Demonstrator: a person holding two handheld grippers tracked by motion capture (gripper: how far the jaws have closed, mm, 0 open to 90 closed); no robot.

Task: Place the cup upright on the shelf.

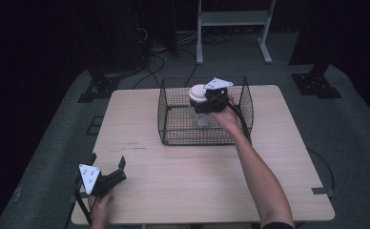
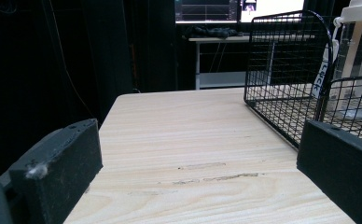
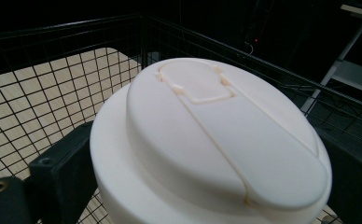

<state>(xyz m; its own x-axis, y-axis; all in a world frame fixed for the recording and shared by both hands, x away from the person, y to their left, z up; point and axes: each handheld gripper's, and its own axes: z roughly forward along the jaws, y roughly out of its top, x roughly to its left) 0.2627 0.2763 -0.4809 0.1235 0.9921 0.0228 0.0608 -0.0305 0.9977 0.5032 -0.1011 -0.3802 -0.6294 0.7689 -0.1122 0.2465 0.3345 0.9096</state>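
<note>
A clear jar with a white lid stands upright inside a black wire basket at the back middle of the table. My right gripper is shut on the jar just under the lid. In the right gripper view its black fingers flank the lid. I cannot tell whether the jar's base touches the basket floor. My left gripper rests open near the table's front left corner, holding nothing. In the left gripper view its jaws stand wide apart, with the basket and jar ahead at the right.
The light wooden table has bare room in front of and beside the basket. A white metal stand and cables lie on the floor beyond the table. The surroundings are dark.
</note>
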